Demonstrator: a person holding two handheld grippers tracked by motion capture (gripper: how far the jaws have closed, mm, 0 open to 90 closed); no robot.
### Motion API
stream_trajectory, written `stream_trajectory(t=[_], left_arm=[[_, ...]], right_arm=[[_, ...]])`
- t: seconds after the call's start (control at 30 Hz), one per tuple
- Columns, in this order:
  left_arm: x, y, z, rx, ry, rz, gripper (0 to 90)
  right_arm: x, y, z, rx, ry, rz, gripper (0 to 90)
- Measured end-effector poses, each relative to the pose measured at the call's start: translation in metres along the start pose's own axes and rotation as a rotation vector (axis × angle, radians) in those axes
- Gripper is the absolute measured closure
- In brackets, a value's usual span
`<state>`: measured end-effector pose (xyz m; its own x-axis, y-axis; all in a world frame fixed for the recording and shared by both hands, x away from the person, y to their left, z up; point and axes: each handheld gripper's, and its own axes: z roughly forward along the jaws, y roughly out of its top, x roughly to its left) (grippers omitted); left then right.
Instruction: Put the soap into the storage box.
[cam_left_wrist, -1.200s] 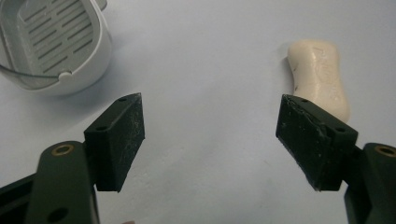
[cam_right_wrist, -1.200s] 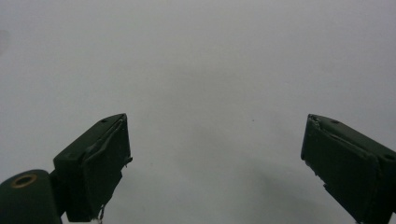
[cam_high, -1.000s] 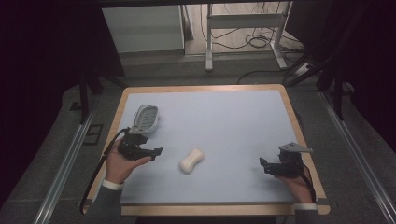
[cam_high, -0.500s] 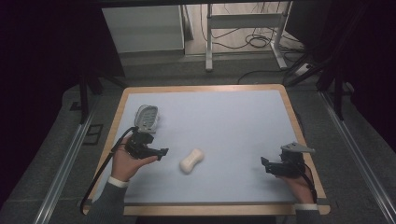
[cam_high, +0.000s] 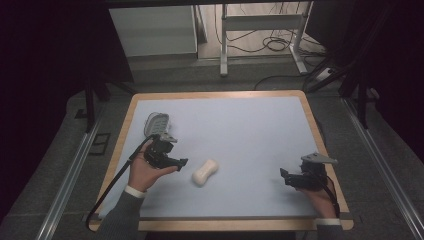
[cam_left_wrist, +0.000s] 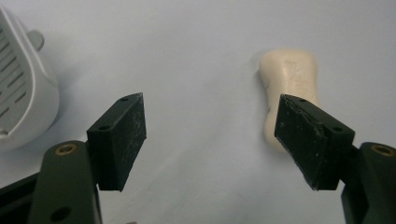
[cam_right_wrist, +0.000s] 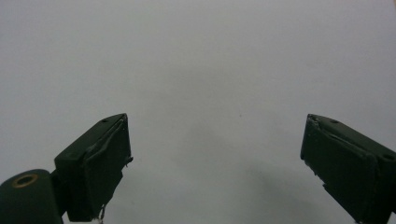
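Pale blue table mat (cam_high: 240, 130) inside a wooden rim, seen from the high view. Near its middle-left, a cream bar of soap (cam_high: 205, 172), waisted in shape, lying flat and slanted. At the far-left edge of the mat, a white slotted soap dish (cam_high: 156, 123), partly behind the left gripper's top plate.

Left gripper (cam_high: 181, 162) held low over the mat in the left hand (cam_high: 145, 172), pointing toward the soap and just beside it, not touching. Jaws spread wide with bare mat between them. In the left gripper view (cam_left_wrist: 212, 140), the soap (cam_left_wrist: 287, 88) ahead and to the right, partly behind the right-hand jaw; the white soap dish (cam_left_wrist: 23, 98) at the left edge, its slots visible. Nothing held.

Right gripper (cam_high: 286, 176) near the right edge of the mat, well apart from the soap, held by the right hand (cam_high: 320, 197), pointing left. Grey three-cornered plate on top. In the right gripper view (cam_right_wrist: 215, 168), jaws wide apart over plain mat (cam_right_wrist: 201, 70), nothing between them.

Black cable (cam_high: 112, 187) trailing from the left gripper back along the left rim.
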<state>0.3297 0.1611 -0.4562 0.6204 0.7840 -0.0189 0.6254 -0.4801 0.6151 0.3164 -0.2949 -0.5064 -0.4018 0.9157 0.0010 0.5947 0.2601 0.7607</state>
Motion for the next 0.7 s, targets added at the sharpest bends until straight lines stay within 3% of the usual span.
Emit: stream_trajectory(t=[0.7], left_arm=[[-0.020, 0.021, 0.028, 0.046, -0.030, 0.038, 27.4]], right_arm=[[-0.002, -0.001, 0.001, 0.013, -0.011, 0.005, 8.4]])
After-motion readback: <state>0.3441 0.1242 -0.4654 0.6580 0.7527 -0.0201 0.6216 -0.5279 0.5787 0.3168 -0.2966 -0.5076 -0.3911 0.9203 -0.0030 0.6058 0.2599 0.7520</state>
